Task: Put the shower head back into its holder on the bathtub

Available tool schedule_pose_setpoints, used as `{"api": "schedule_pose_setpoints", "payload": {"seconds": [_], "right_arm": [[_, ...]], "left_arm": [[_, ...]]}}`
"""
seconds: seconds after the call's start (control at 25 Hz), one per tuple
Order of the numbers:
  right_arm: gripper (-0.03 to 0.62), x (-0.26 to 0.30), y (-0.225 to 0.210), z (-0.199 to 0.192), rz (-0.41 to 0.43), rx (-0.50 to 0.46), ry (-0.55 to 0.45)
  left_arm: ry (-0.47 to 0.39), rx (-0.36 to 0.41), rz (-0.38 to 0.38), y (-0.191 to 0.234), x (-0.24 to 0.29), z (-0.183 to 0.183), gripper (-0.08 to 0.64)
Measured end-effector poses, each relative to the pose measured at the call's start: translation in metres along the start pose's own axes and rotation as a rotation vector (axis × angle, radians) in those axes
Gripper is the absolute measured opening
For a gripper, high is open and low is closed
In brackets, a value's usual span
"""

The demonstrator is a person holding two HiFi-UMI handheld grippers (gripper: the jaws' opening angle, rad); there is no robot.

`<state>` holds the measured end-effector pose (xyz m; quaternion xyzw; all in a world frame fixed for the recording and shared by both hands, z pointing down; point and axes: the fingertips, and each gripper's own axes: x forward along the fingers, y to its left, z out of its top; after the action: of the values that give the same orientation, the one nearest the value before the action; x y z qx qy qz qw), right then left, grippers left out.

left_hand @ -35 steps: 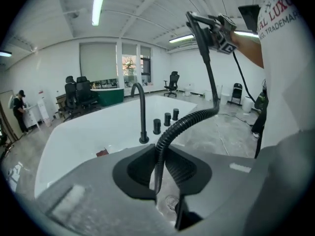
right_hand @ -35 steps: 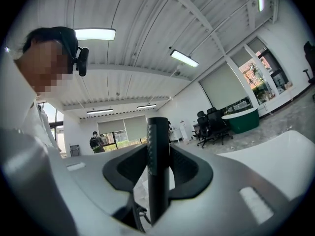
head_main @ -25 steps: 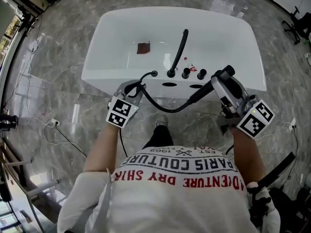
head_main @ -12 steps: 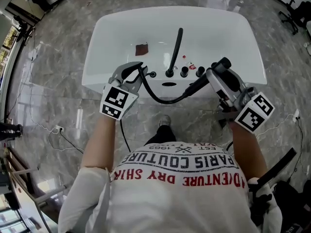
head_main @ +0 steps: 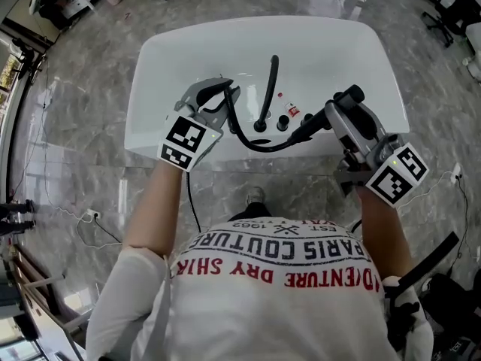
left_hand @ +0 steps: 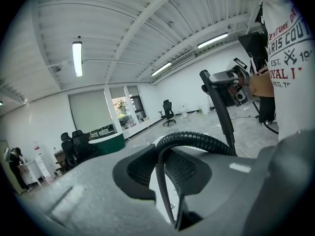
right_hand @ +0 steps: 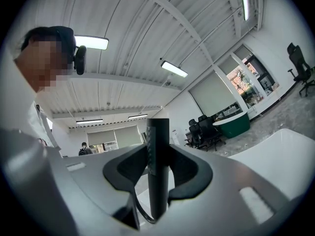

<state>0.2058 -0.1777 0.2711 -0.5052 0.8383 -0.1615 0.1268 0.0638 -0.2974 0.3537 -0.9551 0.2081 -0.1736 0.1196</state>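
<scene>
The black shower head handle sits crosswise in my right gripper, which is shut on it to the right of the tub's taps; in the right gripper view the handle stands upright between the jaws of my right gripper. Its black ribbed hose loops left to my left gripper, which is shut on it above the white bathtub. In the left gripper view the hose arches out of my left gripper. I cannot make out the holder on the tub deck.
A black spout and two black knobs stand on the tub deck between my grippers. Grey marble floor surrounds the tub, with a cable at the left and an office chair at the top right. My shoe is near the tub.
My left gripper has risen with the hose from below the tub's near rim to over the tub. My right gripper has shifted slightly up with the handle.
</scene>
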Motion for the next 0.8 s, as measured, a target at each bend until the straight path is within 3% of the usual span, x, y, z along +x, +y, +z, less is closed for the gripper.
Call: {"api": "schedule_pose_setpoints", "payload": {"seconds": [0.2,0.8], "right_arm": [[0.140,0.004,-0.013,-0.001,-0.046,0.005,-0.017],[0.140,0.022,-0.057,-0.023,-0.150,0.045,0.022]], "left_arm": [[-0.015,-0.016,-0.033,0.010,0.024,-0.005,0.061],[-0.005,-0.186,-0.126,0.011,0.077,-0.051,0.061]]}}
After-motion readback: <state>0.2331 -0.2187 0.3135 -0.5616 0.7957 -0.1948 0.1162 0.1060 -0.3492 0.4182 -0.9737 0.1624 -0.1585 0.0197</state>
